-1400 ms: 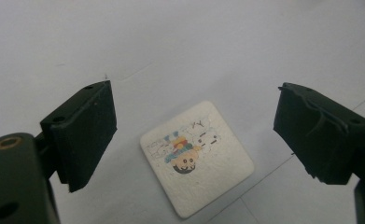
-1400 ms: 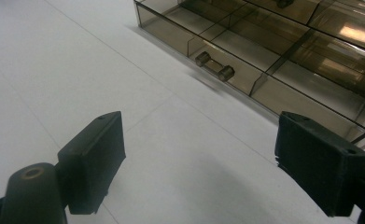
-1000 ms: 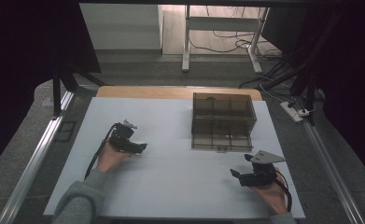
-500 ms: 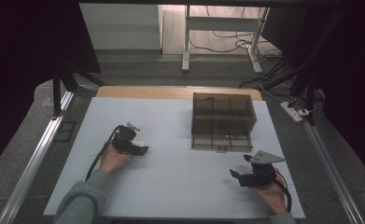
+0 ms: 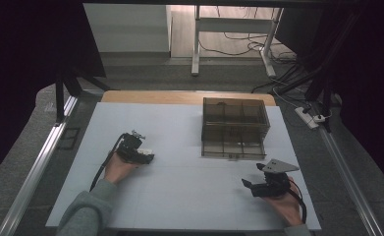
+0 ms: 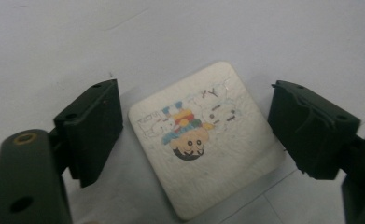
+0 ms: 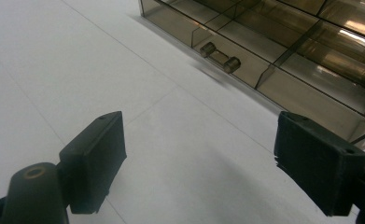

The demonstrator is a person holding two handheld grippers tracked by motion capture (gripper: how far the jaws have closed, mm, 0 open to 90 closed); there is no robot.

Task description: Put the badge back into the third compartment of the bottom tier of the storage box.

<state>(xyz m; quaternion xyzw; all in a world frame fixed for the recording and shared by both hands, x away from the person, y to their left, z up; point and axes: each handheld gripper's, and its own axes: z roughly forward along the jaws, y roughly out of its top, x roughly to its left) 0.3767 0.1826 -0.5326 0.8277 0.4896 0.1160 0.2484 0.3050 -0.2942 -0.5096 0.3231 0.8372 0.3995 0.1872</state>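
While its two black jaws stand spread wide, the left gripper (image 6: 194, 135) brackets a small white square tile (image 6: 207, 142) that lies flat on the white table (image 5: 189, 196), a gap showing on each side, so nothing is pinched. The tile carries a colourful cartoon print with scribbled lettering. In the high view this gripper (image 5: 148, 156) sits left of centre, held in the person's left hand (image 5: 118, 169). The right gripper (image 7: 199, 172) also has its jaws wide apart over bare table, pointing towards a smoky transparent drawer box (image 7: 283, 42) with a small clear handle (image 7: 220, 57). In the high view, the box (image 5: 234, 128) stands near the far edge
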